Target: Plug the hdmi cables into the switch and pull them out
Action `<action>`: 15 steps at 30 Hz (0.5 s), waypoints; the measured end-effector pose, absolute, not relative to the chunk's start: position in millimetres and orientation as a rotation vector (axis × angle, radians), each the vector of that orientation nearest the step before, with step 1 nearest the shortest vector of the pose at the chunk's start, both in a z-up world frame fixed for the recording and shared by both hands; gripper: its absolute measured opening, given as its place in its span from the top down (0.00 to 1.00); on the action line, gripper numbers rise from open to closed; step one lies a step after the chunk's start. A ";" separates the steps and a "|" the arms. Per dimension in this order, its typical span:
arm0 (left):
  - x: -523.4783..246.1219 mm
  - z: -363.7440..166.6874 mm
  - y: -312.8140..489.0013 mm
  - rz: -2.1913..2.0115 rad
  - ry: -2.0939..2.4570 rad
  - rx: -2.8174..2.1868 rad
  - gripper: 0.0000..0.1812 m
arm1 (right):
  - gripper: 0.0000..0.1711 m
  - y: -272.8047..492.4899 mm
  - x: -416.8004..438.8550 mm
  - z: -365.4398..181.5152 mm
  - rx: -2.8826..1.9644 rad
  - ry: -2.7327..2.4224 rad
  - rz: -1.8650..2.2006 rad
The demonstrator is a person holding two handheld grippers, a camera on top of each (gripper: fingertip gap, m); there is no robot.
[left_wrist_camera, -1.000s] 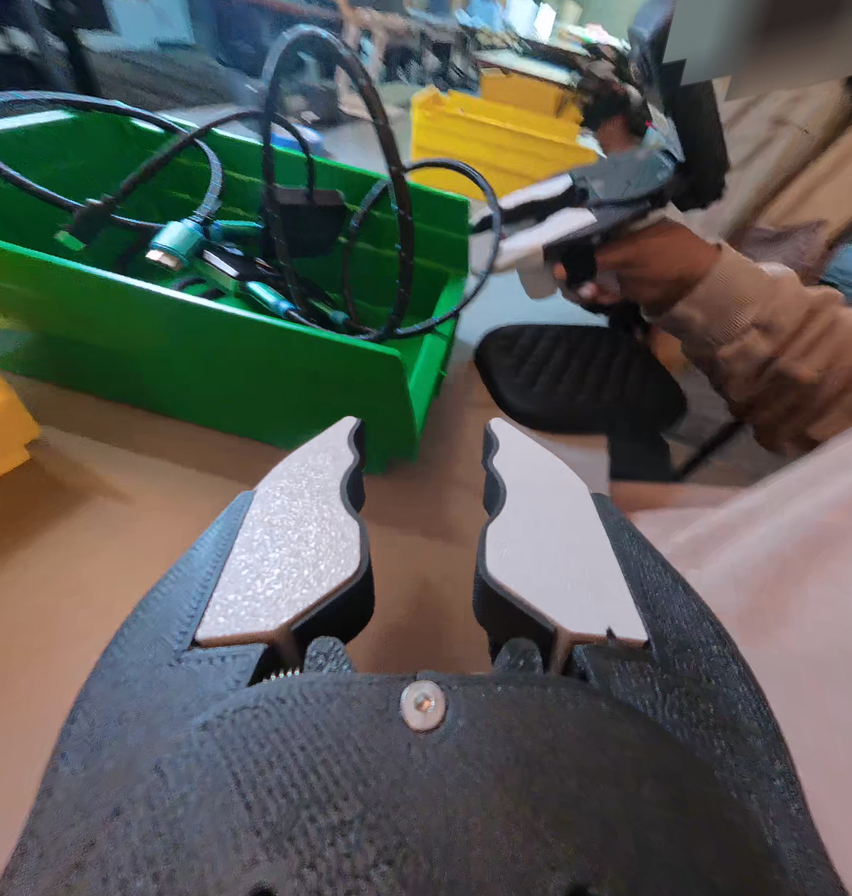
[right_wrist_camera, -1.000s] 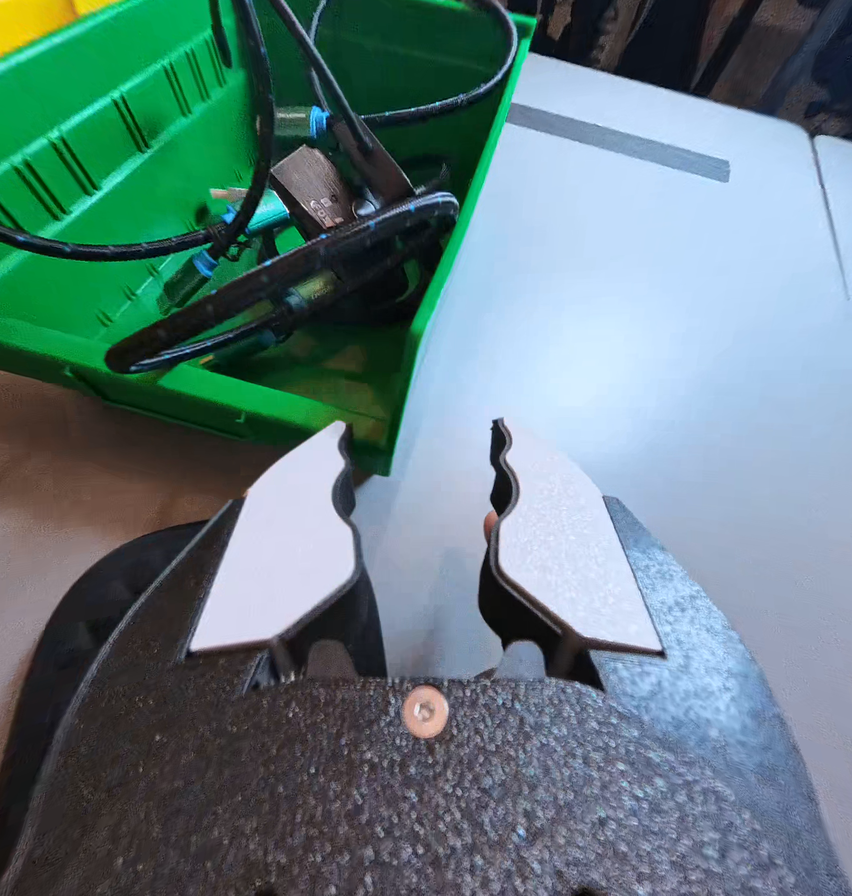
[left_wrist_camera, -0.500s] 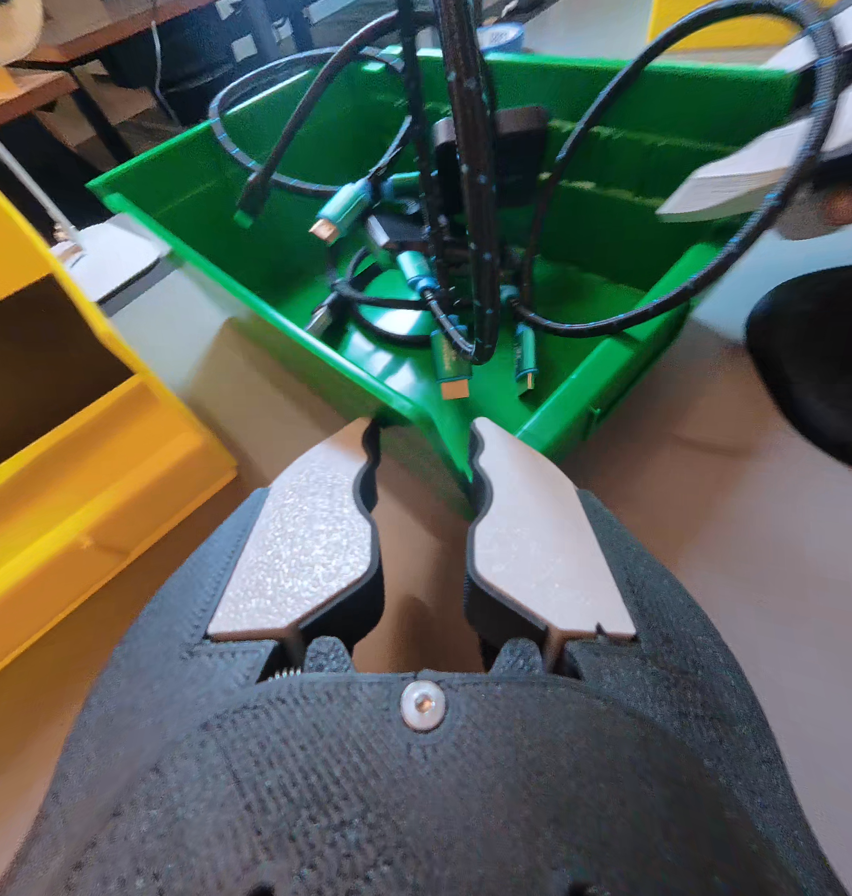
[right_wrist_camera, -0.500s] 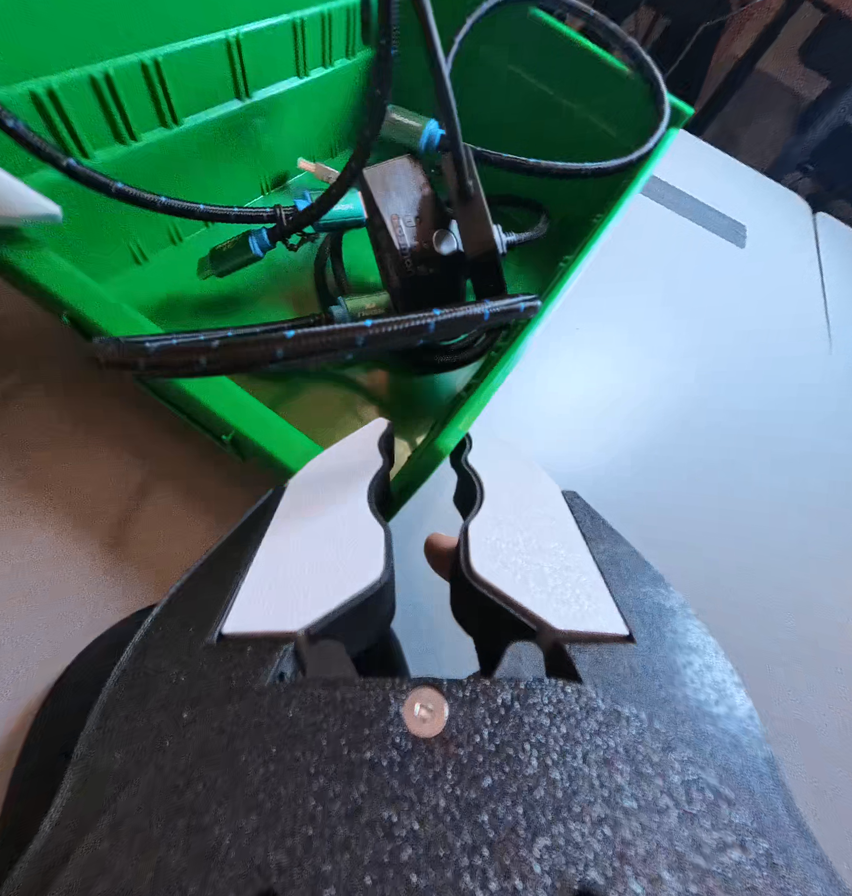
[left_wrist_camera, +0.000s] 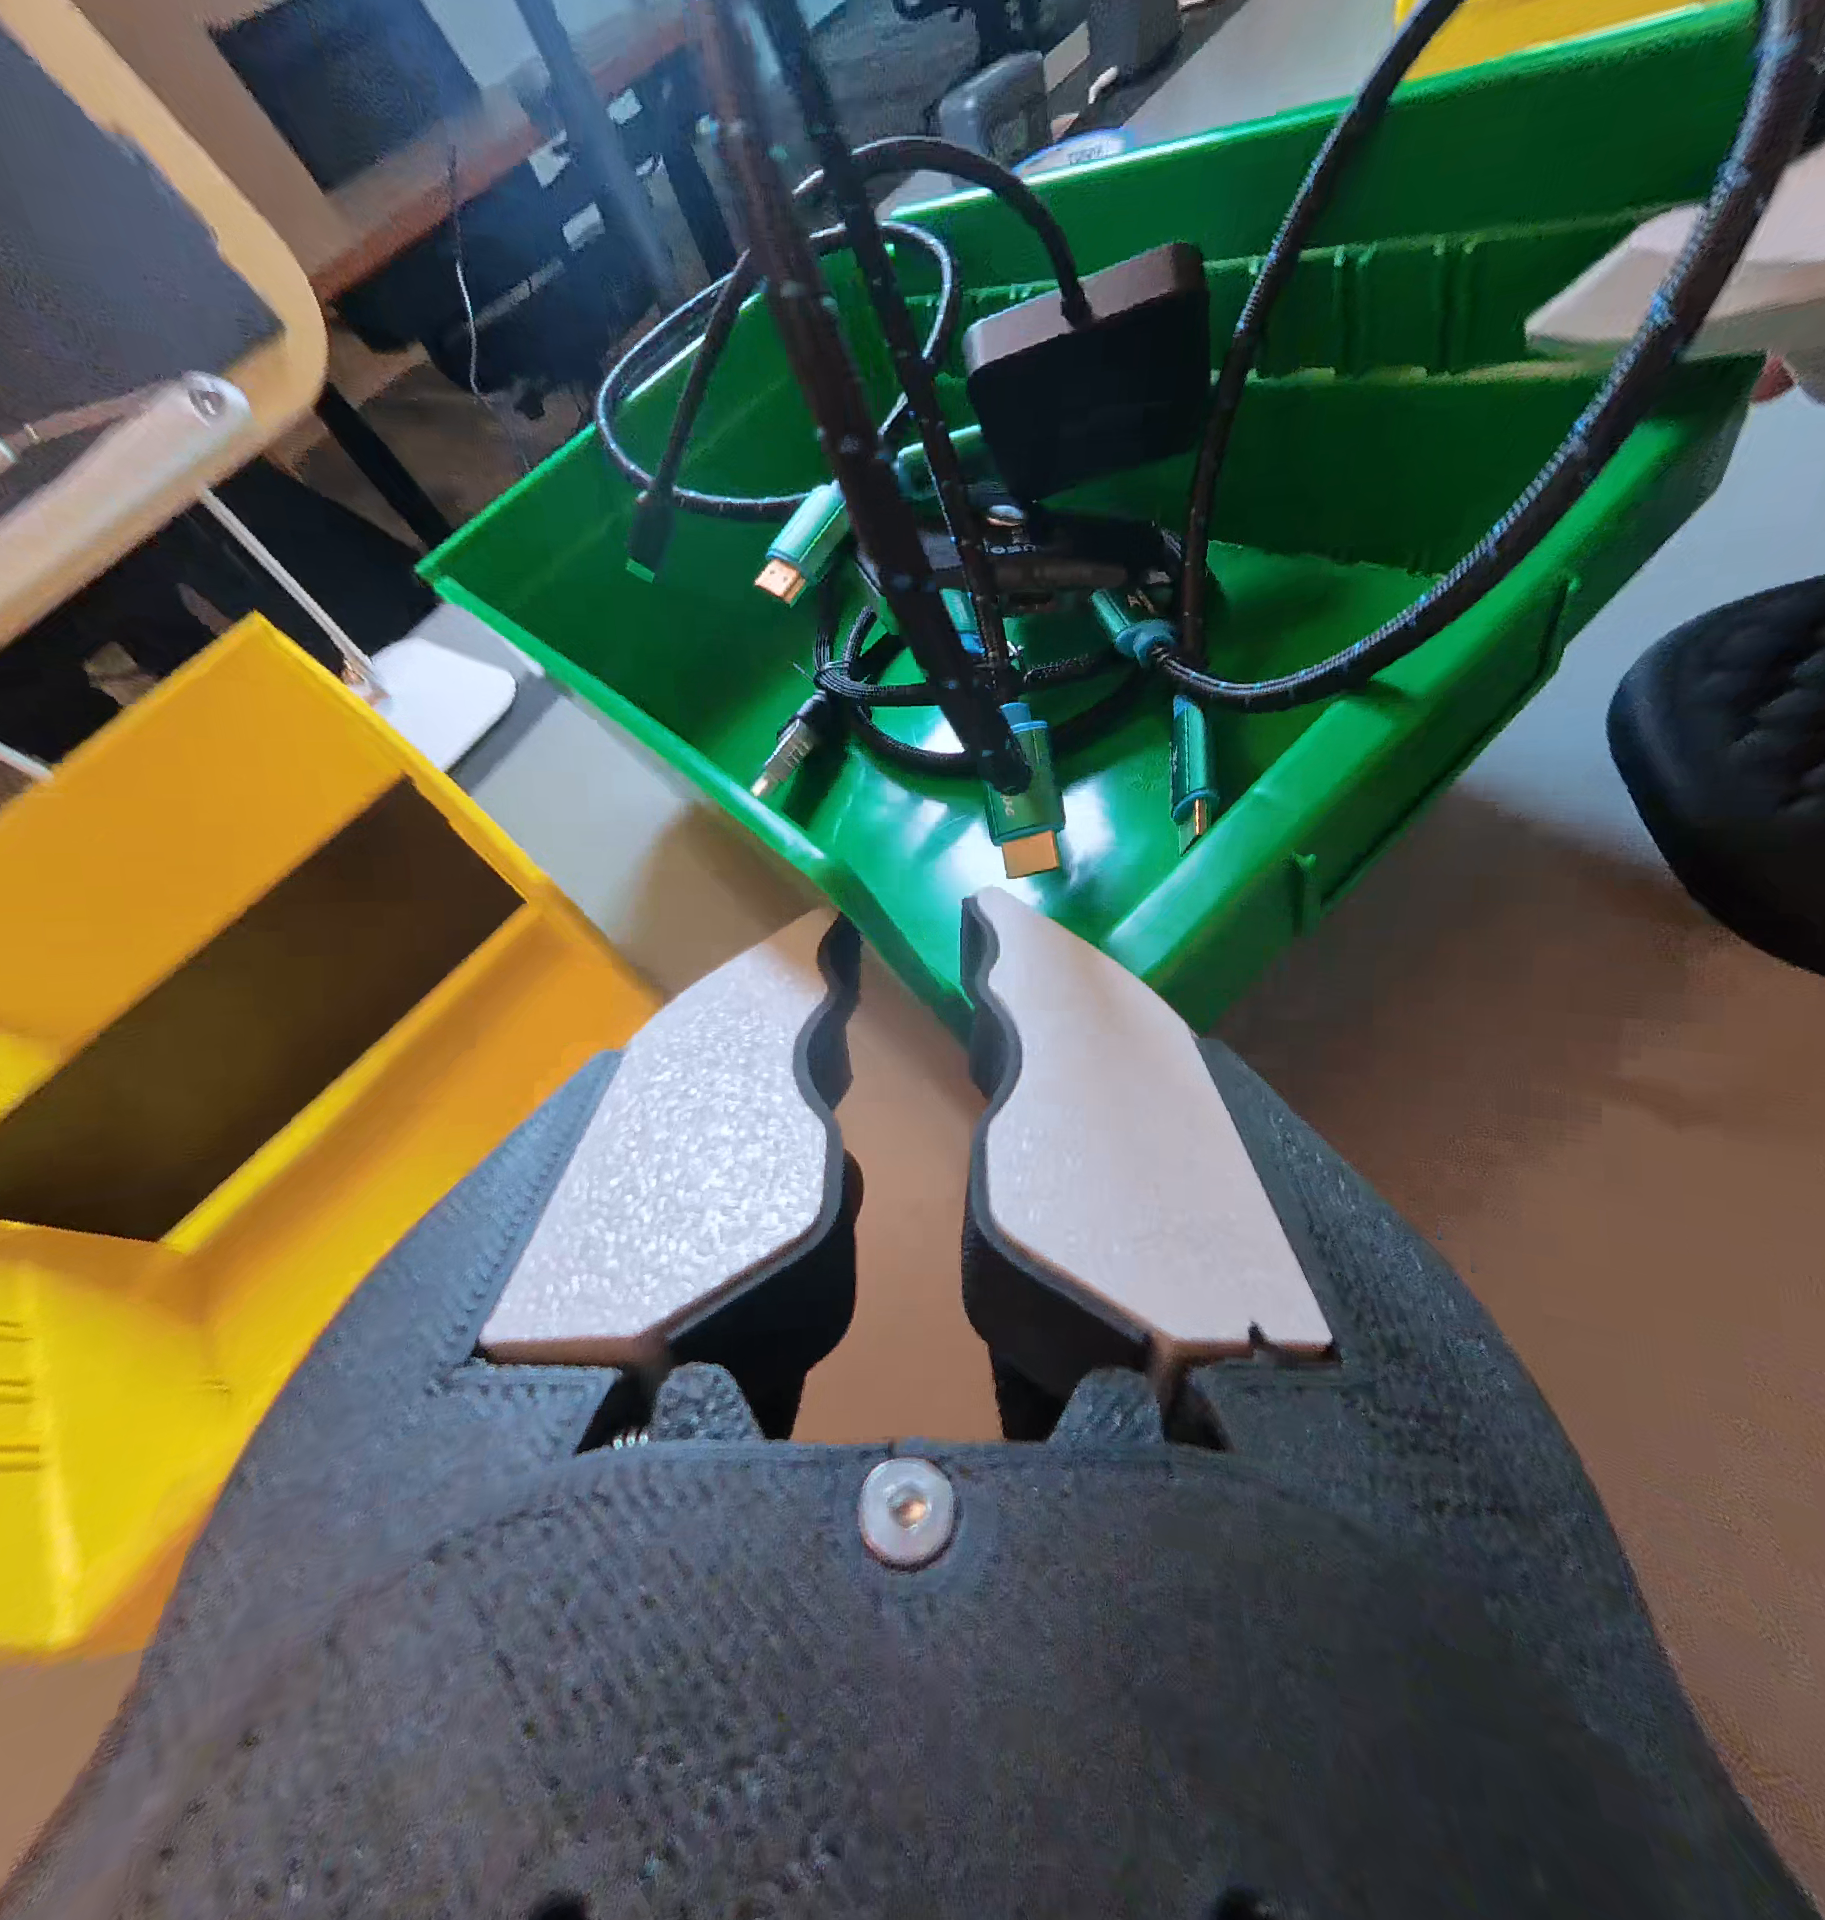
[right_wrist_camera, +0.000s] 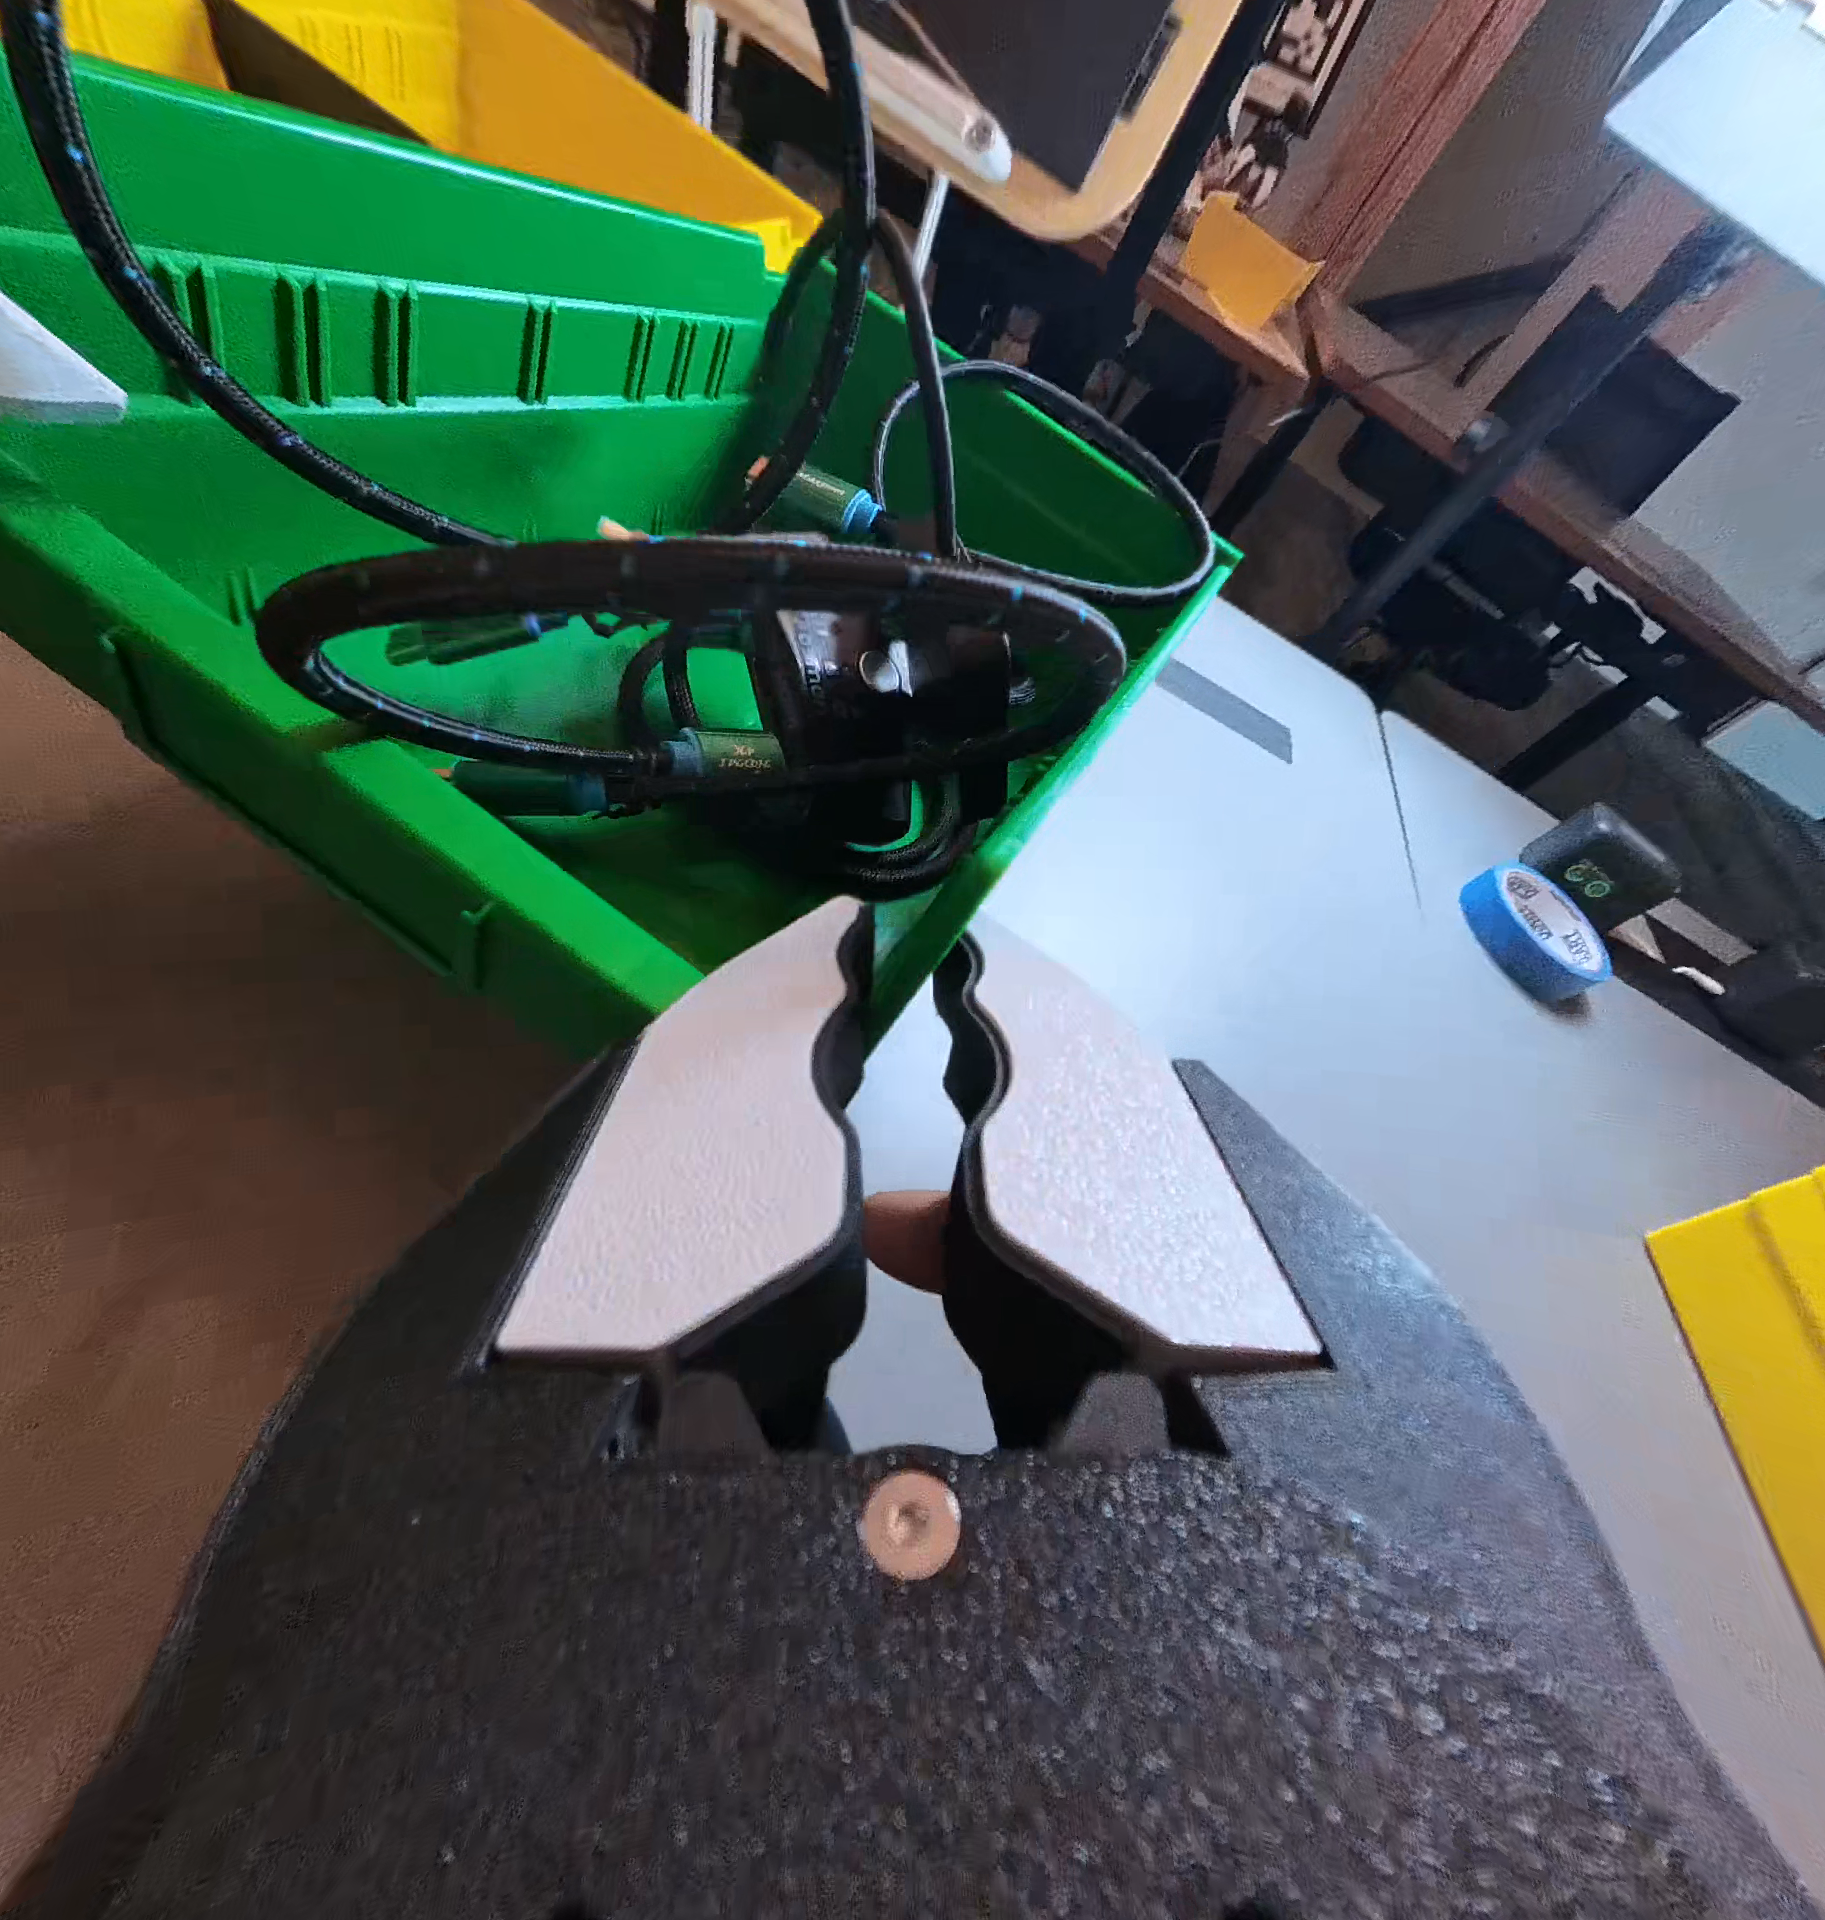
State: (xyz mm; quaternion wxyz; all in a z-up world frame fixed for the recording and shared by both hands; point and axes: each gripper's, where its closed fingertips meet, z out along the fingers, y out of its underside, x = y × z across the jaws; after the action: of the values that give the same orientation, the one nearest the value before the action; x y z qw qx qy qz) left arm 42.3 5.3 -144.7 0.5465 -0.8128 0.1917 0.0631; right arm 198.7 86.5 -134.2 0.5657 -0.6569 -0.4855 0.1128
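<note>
Black braided cables (left_wrist_camera: pixel 1303 343) with teal metal plugs tangle round boxy black switch (left_wrist_camera: pixel 1090 374) in green bin (left_wrist_camera: pixel 1407 769). Left tool (left_wrist_camera: pixel 908 925) and right tool (right_wrist_camera: pixel 903 935): narrow gap, empty.

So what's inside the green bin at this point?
The green bin holds a tangle of black braided HDMI cables with teal plugs and a black switch box. The cables cover parts of the bin floor.
</note>
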 end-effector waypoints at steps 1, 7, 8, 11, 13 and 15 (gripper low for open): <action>42.4 -134.6 3.4 0.160 0.468 -1.909 0.90 | 0.94 83.7 198.1 -122.3 -1.524 -1.141 0.261; 19.7 -47.8 -18.7 0.274 0.479 -1.750 0.90 | 0.93 60.4 173.3 -36.1 -1.311 -1.141 0.280; 11.9 -32.7 -24.5 0.299 0.471 -1.724 0.90 | 0.93 56.9 163.7 -20.4 -1.269 -1.144 0.294; -19.6 8.7 -46.7 0.410 0.434 -1.660 0.90 | 0.94 44.3 125.2 23.2 -1.135 -1.158 0.336; -44.9 33.5 -66.6 0.485 0.397 -1.615 0.90 | 0.93 32.8 94.0 46.4 -1.053 -1.171 0.373; -71.0 52.7 -90.5 0.566 0.355 -1.578 0.90 | 0.93 17.8 61.4 64.1 -0.984 -1.185 0.427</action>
State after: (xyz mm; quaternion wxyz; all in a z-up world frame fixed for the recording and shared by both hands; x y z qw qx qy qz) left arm -71.0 -90.5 52.7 0.6548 -0.6961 0.1567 0.2495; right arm 61.4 17.8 64.1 0.6974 -0.4411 -0.5315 0.1914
